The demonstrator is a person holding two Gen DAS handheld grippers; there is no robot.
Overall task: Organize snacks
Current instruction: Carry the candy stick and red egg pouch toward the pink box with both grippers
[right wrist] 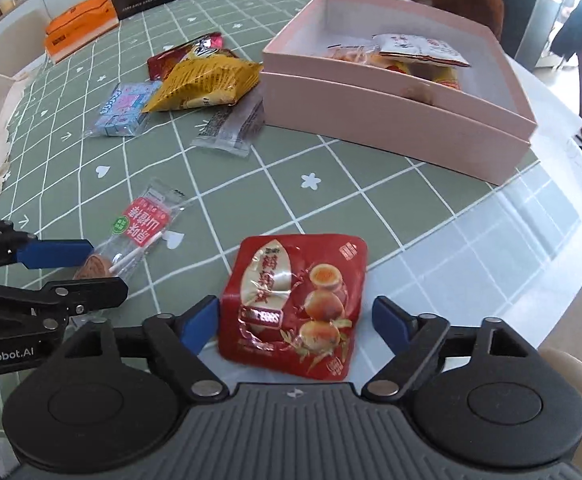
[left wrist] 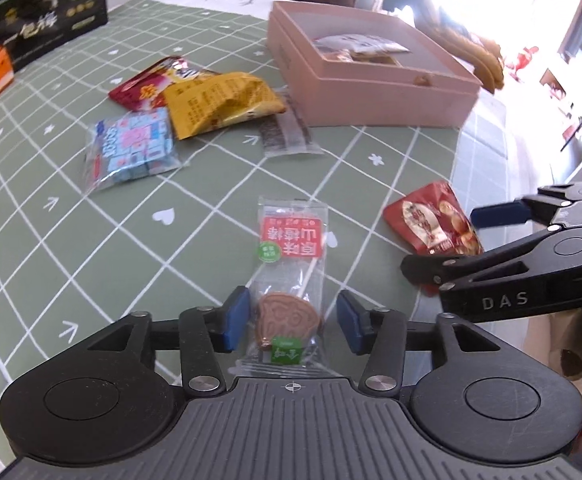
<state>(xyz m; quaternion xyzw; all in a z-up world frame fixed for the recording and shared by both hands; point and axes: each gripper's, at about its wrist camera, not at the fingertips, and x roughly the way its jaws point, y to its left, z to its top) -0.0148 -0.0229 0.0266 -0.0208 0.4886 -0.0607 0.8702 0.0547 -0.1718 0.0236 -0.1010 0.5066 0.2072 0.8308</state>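
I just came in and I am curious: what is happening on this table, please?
A person is sorting snacks into a pink box with two tongs. The left tongs stand open around a lollipop packet, and the right tongs stand open around a red egg packet. Neither is gripped yet. Some packets lie in the box already; a yellow bag and others wait on the checked cloth.

Green grid tablecloth (right wrist: 371, 168), orange box (right wrist: 79, 26)

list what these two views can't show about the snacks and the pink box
- Pink box: in the left wrist view its near wall hides most of the contents.
- Dark red packet: the yellow bag covers most of it.
- Quail egg packet: partly behind the right gripper.
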